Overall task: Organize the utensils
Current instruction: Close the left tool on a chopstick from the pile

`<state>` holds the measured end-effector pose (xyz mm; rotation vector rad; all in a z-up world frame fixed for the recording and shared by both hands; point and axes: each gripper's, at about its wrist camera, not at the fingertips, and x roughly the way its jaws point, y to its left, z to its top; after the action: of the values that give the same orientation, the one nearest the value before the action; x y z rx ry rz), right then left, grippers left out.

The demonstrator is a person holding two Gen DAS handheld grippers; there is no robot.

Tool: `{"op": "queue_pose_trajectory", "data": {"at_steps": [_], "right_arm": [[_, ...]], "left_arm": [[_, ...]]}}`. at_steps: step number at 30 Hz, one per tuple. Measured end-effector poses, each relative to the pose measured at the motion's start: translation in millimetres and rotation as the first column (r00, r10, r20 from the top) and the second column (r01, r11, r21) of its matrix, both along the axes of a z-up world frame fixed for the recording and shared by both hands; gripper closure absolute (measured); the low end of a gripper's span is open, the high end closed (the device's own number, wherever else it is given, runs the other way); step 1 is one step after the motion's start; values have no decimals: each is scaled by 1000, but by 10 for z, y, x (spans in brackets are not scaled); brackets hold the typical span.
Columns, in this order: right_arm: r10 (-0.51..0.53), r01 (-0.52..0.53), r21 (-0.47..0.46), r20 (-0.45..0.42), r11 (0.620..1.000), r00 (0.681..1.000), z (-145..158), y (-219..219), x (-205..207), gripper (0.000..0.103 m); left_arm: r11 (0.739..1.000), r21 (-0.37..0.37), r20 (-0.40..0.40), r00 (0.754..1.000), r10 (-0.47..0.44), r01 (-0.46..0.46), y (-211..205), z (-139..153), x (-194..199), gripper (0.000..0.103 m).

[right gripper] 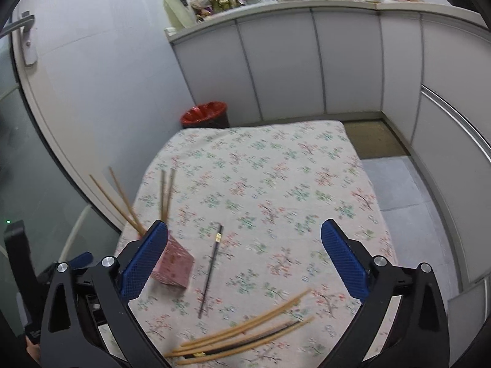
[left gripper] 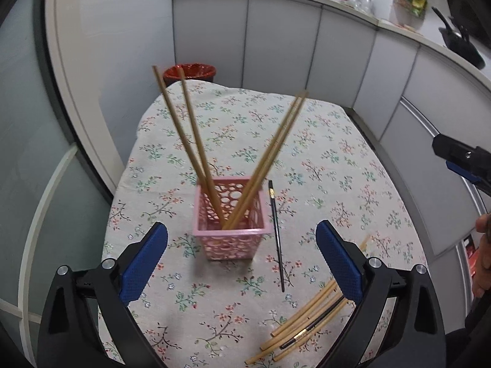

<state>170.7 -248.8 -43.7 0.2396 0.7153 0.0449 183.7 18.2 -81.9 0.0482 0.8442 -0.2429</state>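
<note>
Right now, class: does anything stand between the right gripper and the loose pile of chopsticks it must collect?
Nothing visible does. The right gripper hangs open above the table, and the chopstick pile lies uncovered just below it. The pink basket and single black chopstick lie off to its left.

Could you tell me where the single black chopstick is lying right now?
The single black chopstick lies flat on the floral tablecloth, just right of the pink basket in the left wrist view, apart from the loose chopstick pile nearer the camera.

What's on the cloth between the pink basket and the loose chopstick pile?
One black chopstick, lying alone on the tablecloth, beside the pink basket and apart from the pile. Both wrist views show it; the left one is clearest.
</note>
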Motion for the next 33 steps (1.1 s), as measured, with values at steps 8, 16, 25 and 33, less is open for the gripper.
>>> {"op": "queue_pose_trajectory", "data": {"at_steps": [8, 16, 25, 33], "right_arm": [[-72, 71, -12, -173, 997, 982, -409, -305, -10, 7], [-106, 98, -43, -315, 994, 943, -765, -567, -74, 7], [-107, 89, -64, -390, 994, 915, -1014, -741, -122, 7], [-102, 85, -59, -397, 995, 912, -1040, -796, -131, 7]], "left_arm": [[995, 56, -68, 994, -83, 87, -375, -191, -59, 9], [965, 100, -204, 954, -218, 242, -915, -504, -105, 9], [938, 46, -415, 860, -296, 344, -1284, -1023, 109, 80], [935, -9, -487, 815, -313, 354, -1433, -1265, 305, 93]]}}
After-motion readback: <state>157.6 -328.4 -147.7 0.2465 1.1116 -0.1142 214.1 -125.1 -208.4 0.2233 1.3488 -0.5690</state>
